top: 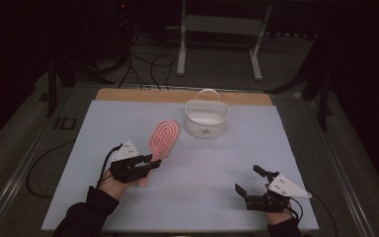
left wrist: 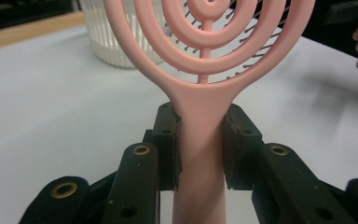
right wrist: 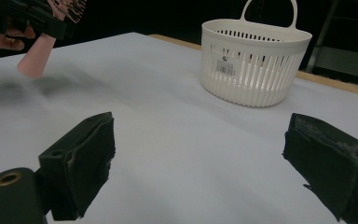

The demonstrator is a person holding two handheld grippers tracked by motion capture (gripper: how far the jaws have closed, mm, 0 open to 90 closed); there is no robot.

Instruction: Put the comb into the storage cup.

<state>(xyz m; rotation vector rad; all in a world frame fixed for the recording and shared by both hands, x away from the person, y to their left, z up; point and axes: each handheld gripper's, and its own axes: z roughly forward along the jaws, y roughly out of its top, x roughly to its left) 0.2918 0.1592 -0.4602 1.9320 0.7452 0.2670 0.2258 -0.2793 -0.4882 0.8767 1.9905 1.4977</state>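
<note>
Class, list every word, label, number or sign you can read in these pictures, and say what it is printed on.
Sticker on the white basket: a barcode with small print and a small mark above it, too small and blurred to read.
Pink hairbrush: no text visible.
Left gripper and right gripper: no text visible.
So nothing here can be quoted.

High view looks down overhead; both gripper views sit low (close), sharing the basket (top: pixel 207 118).

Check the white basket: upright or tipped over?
Upright. The basket stands on its base on the table, rim level and handle arching straight up, as the right gripper view also shows.
</note>
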